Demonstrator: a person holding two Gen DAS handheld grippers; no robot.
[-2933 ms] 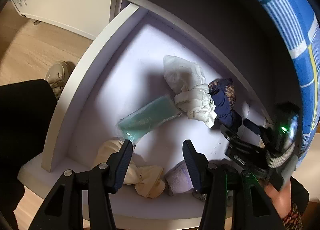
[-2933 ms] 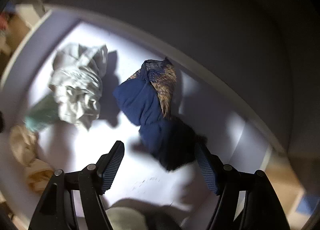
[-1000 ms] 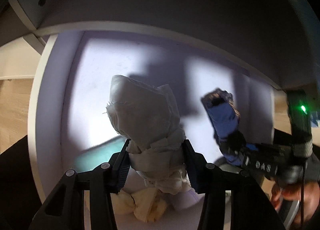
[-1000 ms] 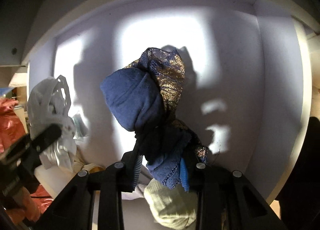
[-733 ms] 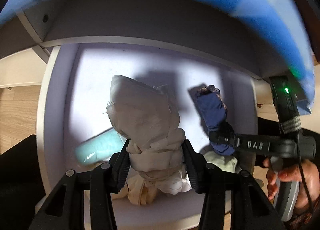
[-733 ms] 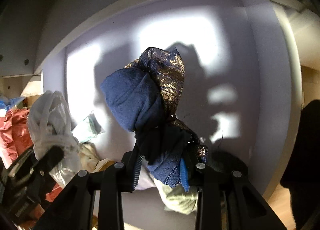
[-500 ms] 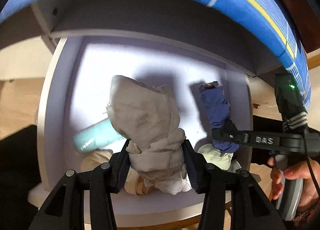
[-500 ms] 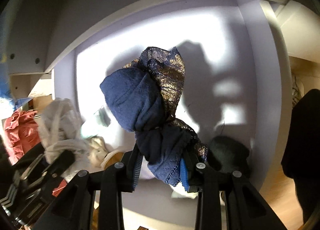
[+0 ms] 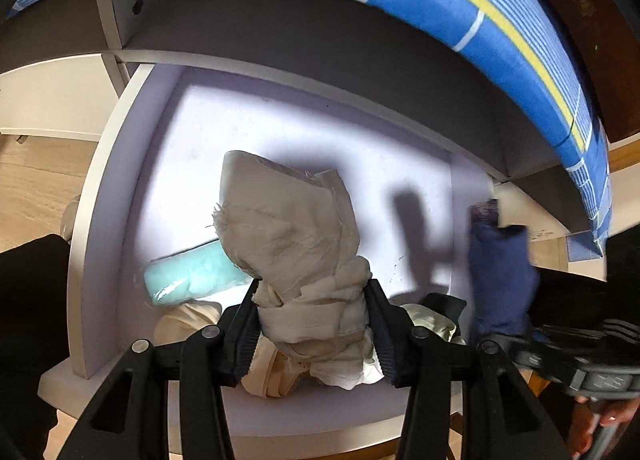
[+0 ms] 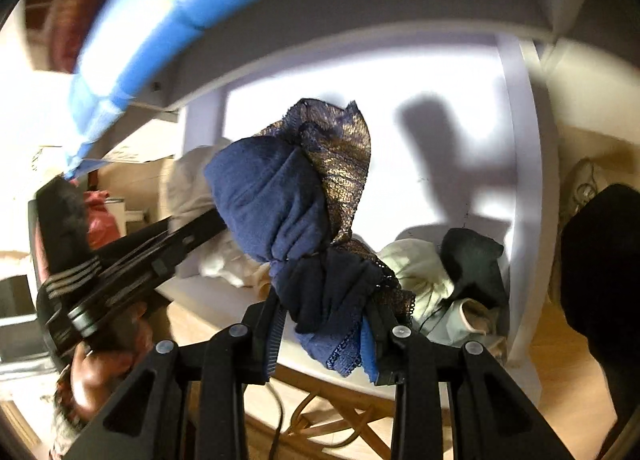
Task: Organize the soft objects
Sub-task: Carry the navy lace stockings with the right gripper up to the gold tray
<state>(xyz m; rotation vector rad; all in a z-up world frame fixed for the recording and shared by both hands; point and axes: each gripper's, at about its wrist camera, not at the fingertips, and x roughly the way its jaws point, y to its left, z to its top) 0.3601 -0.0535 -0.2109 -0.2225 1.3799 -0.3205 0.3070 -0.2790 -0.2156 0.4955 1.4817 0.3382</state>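
Gripping knotted bundles, both grippers sit clear of the shelf (image 9: 304, 416): left gripper (image 9: 312, 324) clamped on beige bundle (image 9: 296, 244), right gripper (image 10: 326, 324) on navy bundle (image 10: 288, 203), long axes pointing fwd from the fingers.

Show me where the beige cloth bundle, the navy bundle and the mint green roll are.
beige cloth bundle (image 9: 296, 244): left wrist view, its upper wrapped part.
navy bundle (image 10: 272, 195): right wrist view, its plain blue side.
mint green roll (image 9: 188, 278): left wrist view, the middle of its side.
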